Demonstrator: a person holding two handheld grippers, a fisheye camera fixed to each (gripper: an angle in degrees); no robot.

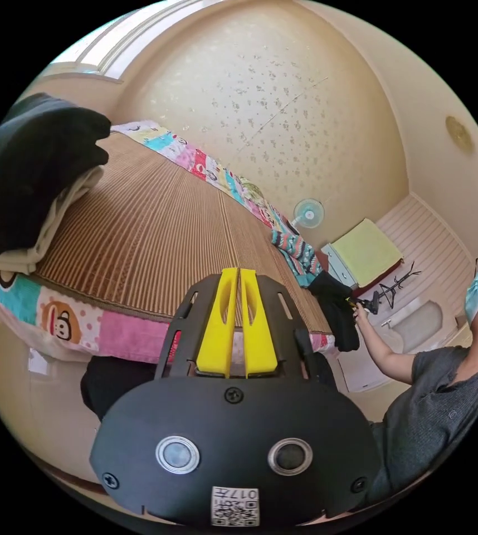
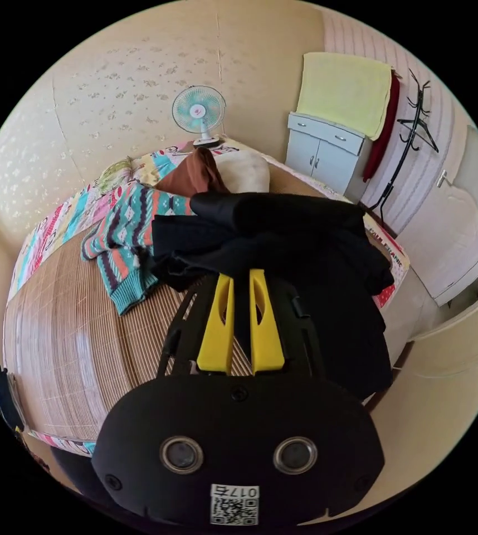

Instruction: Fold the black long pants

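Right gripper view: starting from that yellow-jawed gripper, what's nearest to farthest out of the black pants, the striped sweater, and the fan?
1. Black pants: between the right gripper jaws, at the bed's edge.
2. Striped sweater: on the bamboo mat, to the view's left.
3. Fan: by the far wall.

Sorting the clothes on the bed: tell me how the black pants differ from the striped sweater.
The black pants are plain black; the striped sweater is patterned in teal, coral and white. The pants are bunched up and hang over the bed's edge at the right gripper; the sweater lies on the mat, away from the gripper. Both are unfolded.
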